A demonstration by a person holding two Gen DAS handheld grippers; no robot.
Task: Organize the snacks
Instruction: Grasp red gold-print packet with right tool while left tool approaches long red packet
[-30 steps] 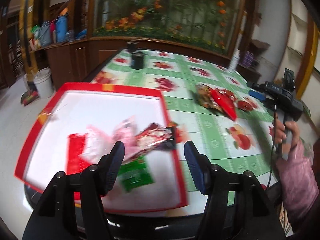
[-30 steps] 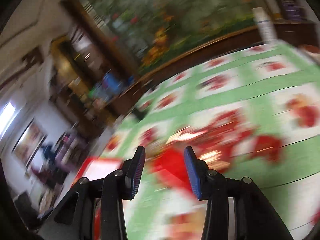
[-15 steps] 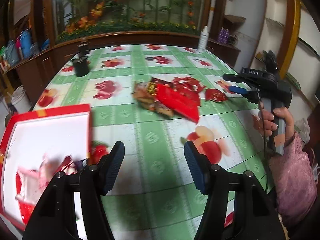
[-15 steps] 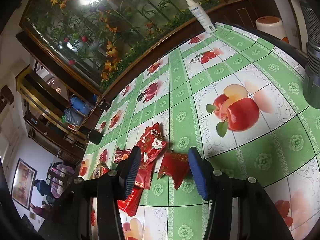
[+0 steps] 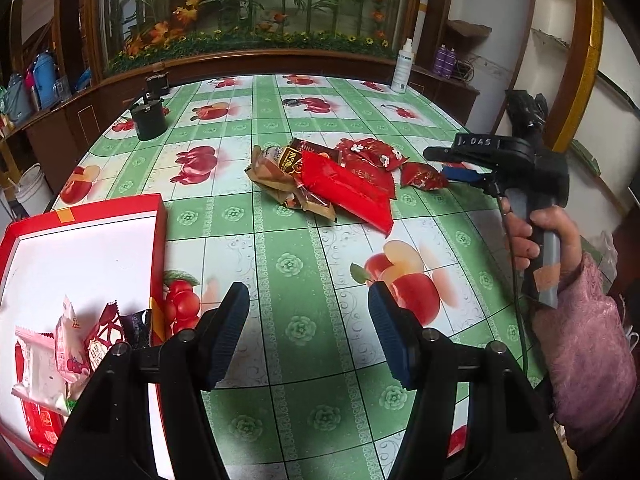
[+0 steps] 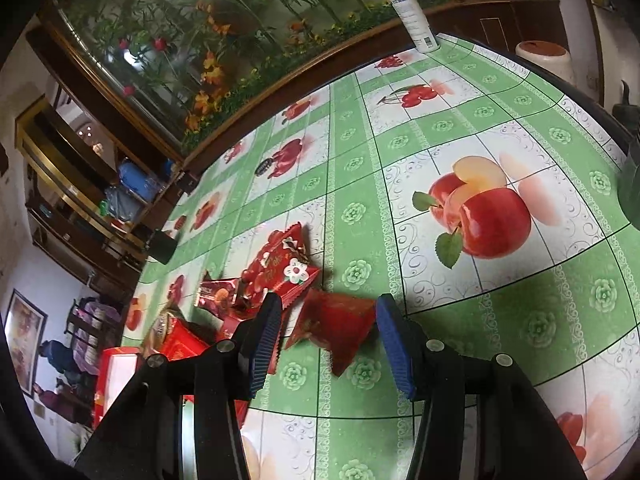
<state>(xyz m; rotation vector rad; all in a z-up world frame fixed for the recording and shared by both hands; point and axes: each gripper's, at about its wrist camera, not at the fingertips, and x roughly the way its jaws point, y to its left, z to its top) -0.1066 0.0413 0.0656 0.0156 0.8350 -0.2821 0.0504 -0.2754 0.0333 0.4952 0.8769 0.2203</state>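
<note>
Your right gripper (image 6: 326,334) hangs low over the surface (image 6: 460,288), jaws apart either side of a small red pouch (image 6: 336,326), likely lined up to pinch it. The pouch is glossy, crinkled, triangular, lying just off the snack pile (image 5: 320,182). Your left gripper (image 5: 308,332) is empty, jaws apart, beside the red tray (image 5: 158,216) that holds several packets.
</note>
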